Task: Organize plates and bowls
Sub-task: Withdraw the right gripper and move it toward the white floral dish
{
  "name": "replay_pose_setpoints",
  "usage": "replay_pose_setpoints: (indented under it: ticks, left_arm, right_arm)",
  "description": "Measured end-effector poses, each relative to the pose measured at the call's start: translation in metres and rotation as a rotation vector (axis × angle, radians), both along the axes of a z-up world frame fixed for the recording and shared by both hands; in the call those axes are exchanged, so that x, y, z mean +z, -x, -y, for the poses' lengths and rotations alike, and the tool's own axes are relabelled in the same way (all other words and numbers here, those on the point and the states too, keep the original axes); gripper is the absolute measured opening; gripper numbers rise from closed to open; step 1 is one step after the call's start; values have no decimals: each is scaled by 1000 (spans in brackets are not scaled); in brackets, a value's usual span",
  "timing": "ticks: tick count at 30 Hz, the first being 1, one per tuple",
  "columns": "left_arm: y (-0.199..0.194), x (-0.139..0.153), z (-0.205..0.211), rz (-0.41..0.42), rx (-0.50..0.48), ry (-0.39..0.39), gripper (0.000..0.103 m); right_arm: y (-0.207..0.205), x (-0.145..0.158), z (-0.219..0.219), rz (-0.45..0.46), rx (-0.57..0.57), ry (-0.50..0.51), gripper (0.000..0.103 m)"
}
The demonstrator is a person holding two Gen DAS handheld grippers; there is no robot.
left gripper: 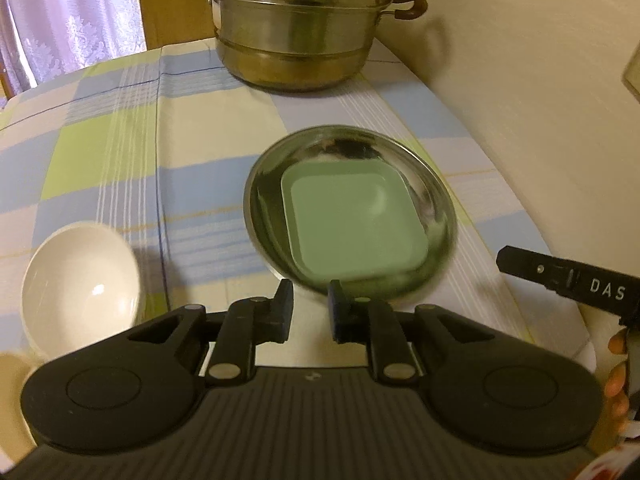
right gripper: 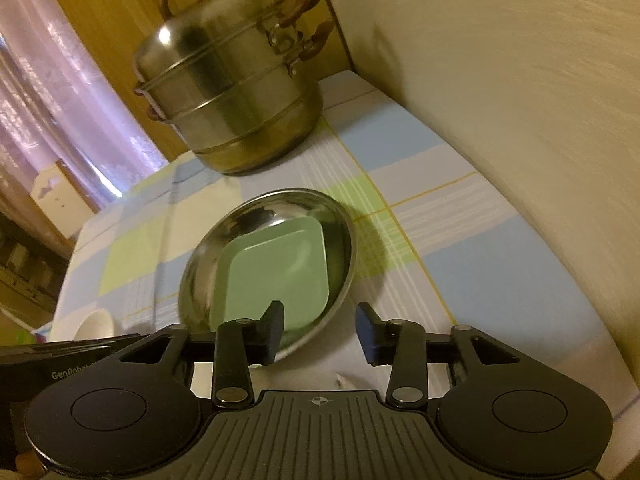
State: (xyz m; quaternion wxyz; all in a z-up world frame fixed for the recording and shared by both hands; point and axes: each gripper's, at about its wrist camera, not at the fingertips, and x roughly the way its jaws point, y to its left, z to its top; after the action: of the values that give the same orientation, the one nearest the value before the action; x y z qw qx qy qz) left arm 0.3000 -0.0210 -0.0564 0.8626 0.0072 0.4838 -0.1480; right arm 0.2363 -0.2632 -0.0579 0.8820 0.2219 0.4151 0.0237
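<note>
A round steel plate (left gripper: 264,184) lies on the checked tablecloth with a square green plate (left gripper: 352,220) inside it. Both also show in the right wrist view, the steel plate (right gripper: 200,276) and the green plate (right gripper: 276,276). A white bowl (left gripper: 80,284) stands at the left, also seen small in the right wrist view (right gripper: 94,324). My left gripper (left gripper: 310,306) is open and empty just short of the steel plate's near rim. My right gripper (right gripper: 320,330) is open and empty, its left finger over the steel plate's near rim; part of it shows in the left wrist view (left gripper: 568,280).
A tall steel steamer pot (left gripper: 300,28) with brown handles stands at the back of the table, also in the right wrist view (right gripper: 232,92). A cream wall (right gripper: 520,100) runs along the right edge. A curtain (left gripper: 72,12) hangs at the back left.
</note>
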Motion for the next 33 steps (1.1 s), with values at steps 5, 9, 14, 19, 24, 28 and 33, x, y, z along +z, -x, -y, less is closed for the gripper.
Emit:
replay_pose_setpoints:
  ticks: [5,9,14,19,24,28,33]
  left_arm:
    - [36,9,-3,-3,23,12,16]
    - [66,16,-4,1,47,18,16]
    - [102,21,-4,10,77,27,16]
    - [136,27,-1,25,104,28,16]
    - [165,31,3,40,131,24,16]
    - [187,32,6,46,152,20,16]
    - [209,32,7,51,180,19,16]
  right_arm:
    - [33,10,4,8,33,-24,47]
    - [58,16,6,10,56,-32,53]
    - [87,21,8,14,93,-44,59]
    - [113,25,9,33,127,-44,64]
    - [135,27,13,57,155,-47,67]
    - [154,29,14,123,167,-42,71]
    - [166,28,15,122,205,-32,73]
